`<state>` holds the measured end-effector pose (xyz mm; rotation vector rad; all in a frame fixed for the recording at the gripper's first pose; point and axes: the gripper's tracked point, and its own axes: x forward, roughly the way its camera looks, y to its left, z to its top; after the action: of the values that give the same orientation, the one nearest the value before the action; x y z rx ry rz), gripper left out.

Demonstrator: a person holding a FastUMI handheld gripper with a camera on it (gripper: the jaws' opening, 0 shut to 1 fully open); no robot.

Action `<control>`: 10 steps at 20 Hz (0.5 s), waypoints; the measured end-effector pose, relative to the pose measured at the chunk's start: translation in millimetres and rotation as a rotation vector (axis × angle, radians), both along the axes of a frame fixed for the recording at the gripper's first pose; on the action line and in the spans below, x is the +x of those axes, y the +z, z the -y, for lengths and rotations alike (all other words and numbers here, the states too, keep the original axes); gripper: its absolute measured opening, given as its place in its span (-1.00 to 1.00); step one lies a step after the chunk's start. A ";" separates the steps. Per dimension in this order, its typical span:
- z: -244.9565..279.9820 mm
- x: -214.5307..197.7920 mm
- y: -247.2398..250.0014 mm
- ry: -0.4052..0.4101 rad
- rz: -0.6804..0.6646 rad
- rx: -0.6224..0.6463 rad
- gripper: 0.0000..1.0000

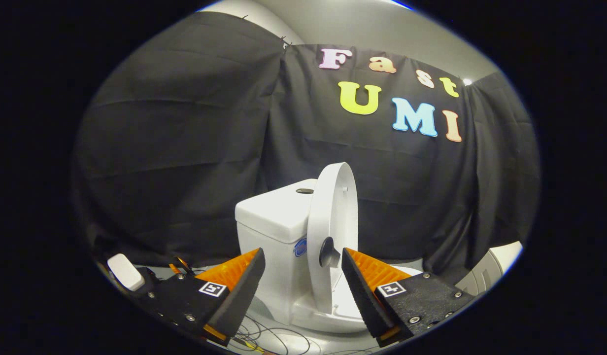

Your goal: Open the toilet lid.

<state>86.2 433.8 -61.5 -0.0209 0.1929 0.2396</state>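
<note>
The toilet lid [331,231] stands upright, edge-on, against the tank [276,217] just beyond the fingers [303,276]; the fingers are spread wide apart and hold nothing; the bowl [328,315] is partly hidden behind them; loose wires [264,337] lie on the floor below, hard to make out.

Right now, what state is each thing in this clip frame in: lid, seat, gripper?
Lid: raised, standing upright beside the tank, seen nearly edge-on.
Seat: down on the bowl, as far as shows.
Tank: cover on, button on top.
Gripper: open, fingers spread wide, holding nothing; the lid stands just beyond, between them.
</note>
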 end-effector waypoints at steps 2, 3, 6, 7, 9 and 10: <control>16.5 -13.3 19.5 0.009 0.024 0.022 0.90; 28.7 -18.3 30.9 0.008 0.043 0.032 0.91; 68.5 -27.5 56.1 0.001 0.095 0.058 0.90; 84.2 -30.1 66.6 -0.002 0.118 0.065 0.90; 115.0 -32.1 81.0 -0.001 0.156 0.074 0.90; 129.5 -32.8 86.0 0.002 0.166 0.069 0.90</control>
<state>53.4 304.3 24.5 0.0279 0.0195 0.2456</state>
